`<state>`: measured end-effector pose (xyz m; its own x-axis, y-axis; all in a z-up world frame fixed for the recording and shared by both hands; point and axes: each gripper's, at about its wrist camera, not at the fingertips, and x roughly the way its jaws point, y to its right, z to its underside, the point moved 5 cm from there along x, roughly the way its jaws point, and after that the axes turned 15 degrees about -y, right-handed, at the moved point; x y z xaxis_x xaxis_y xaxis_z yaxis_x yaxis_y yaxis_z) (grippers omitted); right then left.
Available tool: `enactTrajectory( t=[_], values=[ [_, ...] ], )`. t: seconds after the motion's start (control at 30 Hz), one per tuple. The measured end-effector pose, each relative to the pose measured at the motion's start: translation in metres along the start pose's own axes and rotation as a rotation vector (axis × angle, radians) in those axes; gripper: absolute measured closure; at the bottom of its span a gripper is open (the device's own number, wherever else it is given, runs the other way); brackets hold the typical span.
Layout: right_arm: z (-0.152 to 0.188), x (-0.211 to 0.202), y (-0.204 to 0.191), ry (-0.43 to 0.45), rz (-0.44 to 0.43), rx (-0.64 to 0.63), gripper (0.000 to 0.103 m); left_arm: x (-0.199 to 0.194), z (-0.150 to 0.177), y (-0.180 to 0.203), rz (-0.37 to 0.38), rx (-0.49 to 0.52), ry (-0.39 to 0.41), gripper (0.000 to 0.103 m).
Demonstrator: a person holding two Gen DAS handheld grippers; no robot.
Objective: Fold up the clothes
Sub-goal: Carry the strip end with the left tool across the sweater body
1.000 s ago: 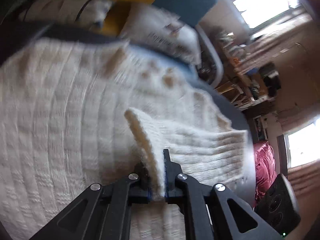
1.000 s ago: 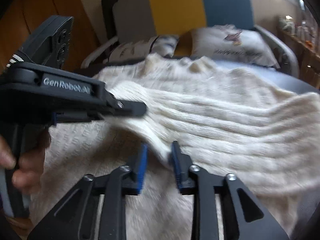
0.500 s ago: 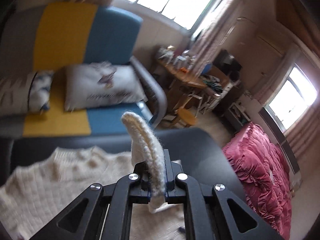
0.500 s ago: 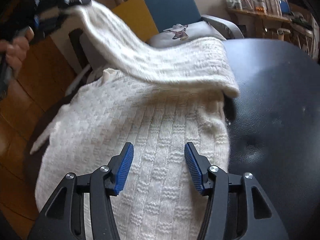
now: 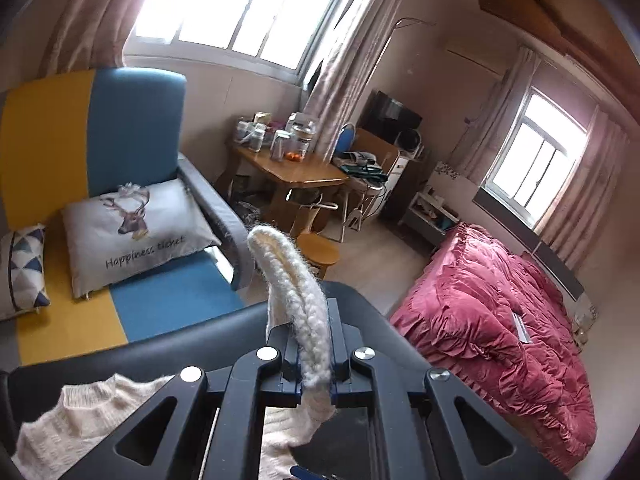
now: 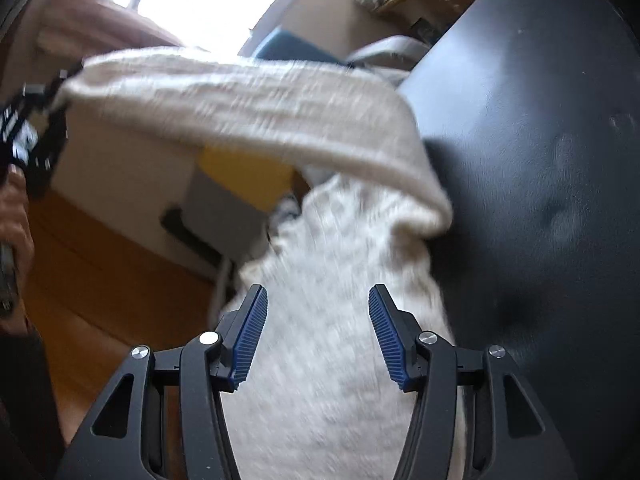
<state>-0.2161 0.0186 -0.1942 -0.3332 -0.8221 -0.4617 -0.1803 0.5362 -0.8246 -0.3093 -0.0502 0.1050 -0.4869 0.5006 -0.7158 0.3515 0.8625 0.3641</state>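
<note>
A cream knitted sweater (image 6: 340,360) lies on a round black table (image 6: 540,160). My left gripper (image 5: 314,354) is shut on the ribbed cuff of its sleeve (image 5: 296,292), which sticks up between the fingers. In the right wrist view that sleeve (image 6: 248,96) is stretched high to the left, up to the left gripper (image 6: 36,128) held by a hand (image 6: 14,216). My right gripper (image 6: 318,336) hovers open over the sweater's body, nothing between its blue pads. The sweater's neckline (image 5: 100,396) shows at the lower left of the left wrist view.
Behind the table stands a blue and yellow sofa (image 5: 120,152) with a deer-print pillow (image 5: 136,228). A cluttered wooden desk (image 5: 296,168), a small round stool (image 5: 318,250) and a bed with a red quilt (image 5: 500,320) lie beyond. Orange wood floor (image 6: 100,280) is at the left.
My left gripper has lifted the sleeve cuff high off the sweater and tilted up toward the room. My right gripper let go of the fabric, opened wide and drew back over the body.
</note>
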Motion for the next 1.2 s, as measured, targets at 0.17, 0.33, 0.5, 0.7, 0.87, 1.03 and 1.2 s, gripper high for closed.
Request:
enactTrajectory(
  t=[0.17, 0.33, 0.5, 0.7, 0.87, 1.03, 1.2],
  values=[
    [-0.016, 0.004, 0.006, 0.066, -0.06, 0.08, 0.047, -0.003, -0.008, 0.005, 0.004, -0.001, 0.011, 0.096],
    [-0.031, 0.016, 0.016, 0.092, -0.057, 0.146, 0.047, -0.015, -0.01, 0.0, 0.016, -0.013, 0.035, 0.096],
    [-0.038, 0.021, 0.021, 0.113, 0.002, 0.16, 0.047, -0.028, -0.01, -0.012, 0.003, -0.015, 0.06, 0.096],
    [-0.043, 0.018, 0.027, 0.133, 0.09, 0.144, 0.047, -0.038, 0.002, -0.044, -0.02, -0.053, 0.067, 0.096],
    [-0.047, 0.018, 0.03, 0.141, 0.127, 0.133, 0.047, -0.037, 0.033, -0.097, -0.045, -0.133, 0.04, 0.096],
    [-0.048, 0.02, 0.03, 0.14, 0.17, 0.111, 0.047, -0.029, 0.072, -0.152, -0.089, -0.219, -0.006, 0.096],
    [-0.048, 0.022, 0.029, 0.134, 0.21, 0.081, 0.047, -0.015, 0.107, -0.192, -0.127, -0.269, -0.06, 0.096]
  ],
)
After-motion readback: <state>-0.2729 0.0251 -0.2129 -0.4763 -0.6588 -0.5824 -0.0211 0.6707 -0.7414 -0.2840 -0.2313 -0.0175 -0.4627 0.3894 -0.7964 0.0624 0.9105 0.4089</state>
